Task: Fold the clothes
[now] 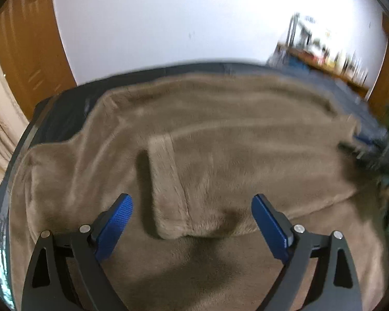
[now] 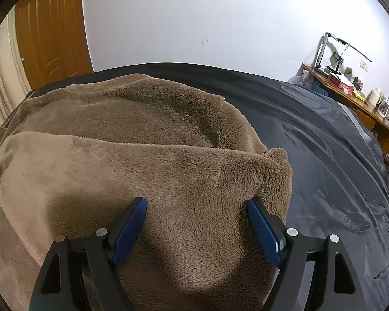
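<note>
Nearest in the left wrist view, the left gripper hangs with its blue fingers spread wide and nothing between them, poised over a brown fleece garment. Just ahead of its tips lies a doubled-over flap with a stitched band – it looks like a cuff or hem, though blur keeps me from saying which. The right gripper is likewise wide open and holds nothing; its fingers sit low on the fleece, close to the garment's right-hand edge, where a thick folded layer ends in a rounded corner.

The garment lies on a dark bed sheet, already laid over itself in at least one layer, with more loose pile bunched behind the fold. Whether further folds are wanted or the bundle is as compact as intended, these views do not settle.

Risks from here, as I judge them: the plush fabric is thick and springy, so a pinch that catches only the top layer would drag the fold open rather than carry it over. The sheet beneath is slick and wrinkled – a low grab could snag it along with the fleece. The left view is smeared, suggesting fast motion, which makes a mistimed grasp more likely.

Farther off stand a white wall, a wooden door and a cluttered desk
</note>
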A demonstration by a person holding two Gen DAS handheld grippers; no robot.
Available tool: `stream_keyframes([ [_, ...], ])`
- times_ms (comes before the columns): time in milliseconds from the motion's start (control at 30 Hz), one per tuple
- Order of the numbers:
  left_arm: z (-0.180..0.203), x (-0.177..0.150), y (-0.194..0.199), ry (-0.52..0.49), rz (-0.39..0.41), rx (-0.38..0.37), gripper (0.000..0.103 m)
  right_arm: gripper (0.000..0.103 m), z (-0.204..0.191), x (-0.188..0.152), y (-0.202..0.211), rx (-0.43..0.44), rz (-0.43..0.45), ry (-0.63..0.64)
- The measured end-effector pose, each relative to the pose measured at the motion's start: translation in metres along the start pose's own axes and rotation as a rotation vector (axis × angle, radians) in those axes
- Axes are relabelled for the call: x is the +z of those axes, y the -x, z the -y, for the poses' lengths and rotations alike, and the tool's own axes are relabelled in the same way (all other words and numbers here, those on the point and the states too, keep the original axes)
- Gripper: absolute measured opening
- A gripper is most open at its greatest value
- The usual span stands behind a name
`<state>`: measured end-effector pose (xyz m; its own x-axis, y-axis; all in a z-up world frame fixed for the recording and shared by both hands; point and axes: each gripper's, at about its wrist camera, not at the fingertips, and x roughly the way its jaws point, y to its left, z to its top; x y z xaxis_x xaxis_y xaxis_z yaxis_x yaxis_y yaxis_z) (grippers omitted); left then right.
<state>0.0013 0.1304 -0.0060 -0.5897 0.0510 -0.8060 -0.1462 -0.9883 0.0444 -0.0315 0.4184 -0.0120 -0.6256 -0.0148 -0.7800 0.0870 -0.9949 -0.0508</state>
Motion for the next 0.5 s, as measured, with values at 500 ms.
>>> stream_keyframes([
  [500,-0.016,-0.03,-0.003,0.133,-0.029,-0.035,0.101,0.083,0.001,0.001,-0.004,0.008,-0.001,-0.001],
])
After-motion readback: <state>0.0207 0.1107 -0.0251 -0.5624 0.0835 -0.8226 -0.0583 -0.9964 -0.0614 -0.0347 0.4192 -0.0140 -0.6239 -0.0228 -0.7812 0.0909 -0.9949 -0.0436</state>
